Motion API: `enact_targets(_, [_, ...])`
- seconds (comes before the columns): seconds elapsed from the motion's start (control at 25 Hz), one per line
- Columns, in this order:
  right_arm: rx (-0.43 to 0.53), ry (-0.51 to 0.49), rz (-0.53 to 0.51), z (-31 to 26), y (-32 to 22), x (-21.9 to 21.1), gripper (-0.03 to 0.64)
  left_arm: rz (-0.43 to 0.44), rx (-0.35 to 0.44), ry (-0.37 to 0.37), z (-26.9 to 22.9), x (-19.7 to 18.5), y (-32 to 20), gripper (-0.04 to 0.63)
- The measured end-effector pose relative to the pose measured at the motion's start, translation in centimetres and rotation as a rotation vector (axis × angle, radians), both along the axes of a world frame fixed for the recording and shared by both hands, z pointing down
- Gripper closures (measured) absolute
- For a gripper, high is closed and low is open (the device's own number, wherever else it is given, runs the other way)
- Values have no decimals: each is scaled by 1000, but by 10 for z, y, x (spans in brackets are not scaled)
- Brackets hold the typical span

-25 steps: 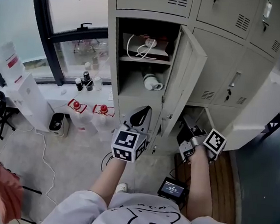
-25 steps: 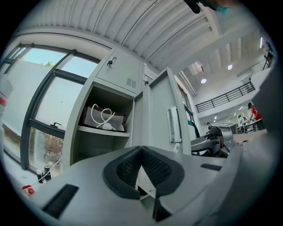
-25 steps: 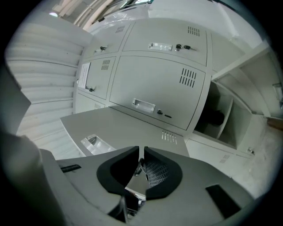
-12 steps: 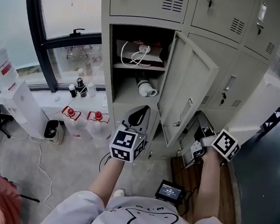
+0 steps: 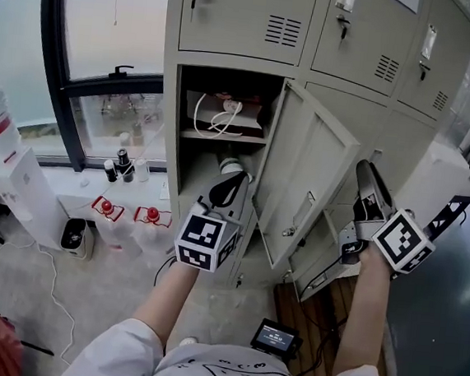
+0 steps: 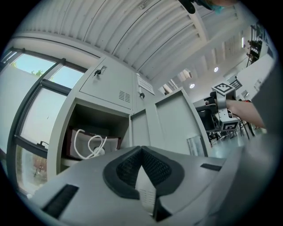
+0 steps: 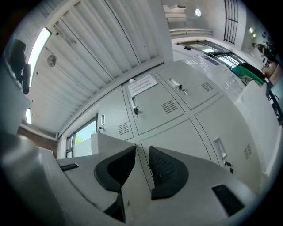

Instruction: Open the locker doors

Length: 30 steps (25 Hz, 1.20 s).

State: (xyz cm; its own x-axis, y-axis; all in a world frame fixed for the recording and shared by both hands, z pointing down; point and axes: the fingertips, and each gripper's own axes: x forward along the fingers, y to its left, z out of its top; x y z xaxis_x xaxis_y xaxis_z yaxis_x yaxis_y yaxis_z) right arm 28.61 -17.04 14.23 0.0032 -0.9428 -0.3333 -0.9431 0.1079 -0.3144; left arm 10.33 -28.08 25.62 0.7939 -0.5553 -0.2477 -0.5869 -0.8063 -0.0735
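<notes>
Grey locker door (image 5: pixel 310 182) has swung wide, now just left of our right hand-held gripper (image 5: pixel 365 175), whose jaws have let go and stand part-open, empty, so we count this door opened.

The head view looks steeply down from above; both gripper views sit close and angle upward, sharing the lockers (image 5: pixel 243 18).

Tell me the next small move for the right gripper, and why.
Probably ease the right gripper toward the handle of the closed door ahead: the open door is already done, this one is shut, and the fingers are apart with nothing between them.
</notes>
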Motion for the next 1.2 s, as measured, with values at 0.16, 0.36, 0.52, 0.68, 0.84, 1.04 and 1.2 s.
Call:
enact_targets(0.16, [45,93,27,-45,3,-8,540,21,77,13,-42,7,0,581])
enact_targets(0.36, [101,177,34,-90,6,-24,541,28,190,8,-95,7,0,581])
enact_targets(0.52, [152,204,-61,-121,1,-53,541,20,257,4,-134,6,-3,581])
enact_targets(0.68, [166,307,-113,-156,-6,-87,541,26,298,18,-174,3,-7,581])
enact_targets(0.84, [172,436,-145,-188,-20,-123,541,-17,267,38,-204,-13,-23,581])
enact_targets(1.04, [135,560,-171,-208,-56,-162,541,-110,290,85,-243,-47,-44,581])
enact_targets(1.2, [89,596,-241,-208,-93,-193,540,-158,303,79,-263,-70,-54,581])
